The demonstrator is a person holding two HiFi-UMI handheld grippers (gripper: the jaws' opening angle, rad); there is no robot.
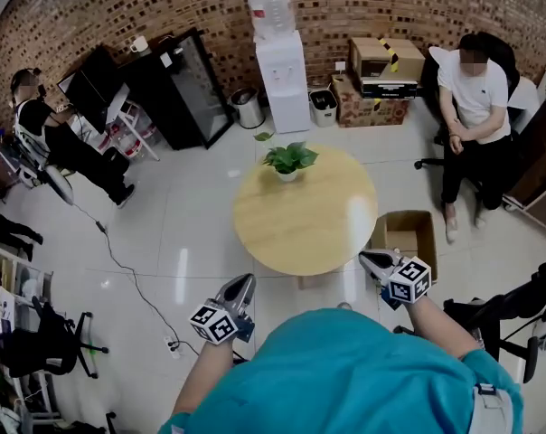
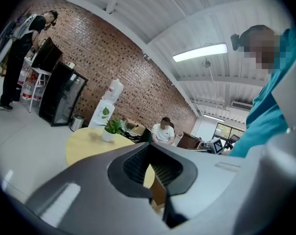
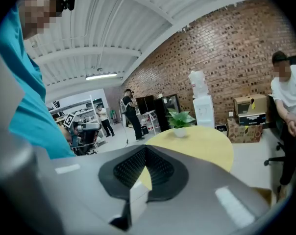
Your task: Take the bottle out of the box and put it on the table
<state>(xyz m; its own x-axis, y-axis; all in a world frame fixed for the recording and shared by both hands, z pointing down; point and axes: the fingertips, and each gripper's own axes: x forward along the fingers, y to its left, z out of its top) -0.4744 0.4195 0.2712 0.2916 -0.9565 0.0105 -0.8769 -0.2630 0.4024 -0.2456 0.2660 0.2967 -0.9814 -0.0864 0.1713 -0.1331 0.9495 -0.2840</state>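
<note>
Left gripper [image 2: 149, 166]: grey two-jaw tool, jaws pressed together, nothing between the ribbed pads; held level at the near edge of the table.
Right gripper [image 3: 144, 168]: the same tool, jaws pressed together and empty; hangs above the near flap of the box.
Open brown cardboard box [image 1: 407, 235]: on the floor, just beside the table's right edge, flaps up.
Bottle: in no view; only brown card shows inside the box, so it is presumably low behind a wall.
Round pale wooden table [image 1: 305, 217]: top bare but for the plant.
Green potted plant in white pot [image 1: 288, 161]: upright at the table's far edge.
Risk: going in with the jaws together would push or tip the bottle rather than pinch it; a blind reach could catch a flap and shift the box.
Bottle axis: cannot tell; neither heading nor long axis shows.
</note>
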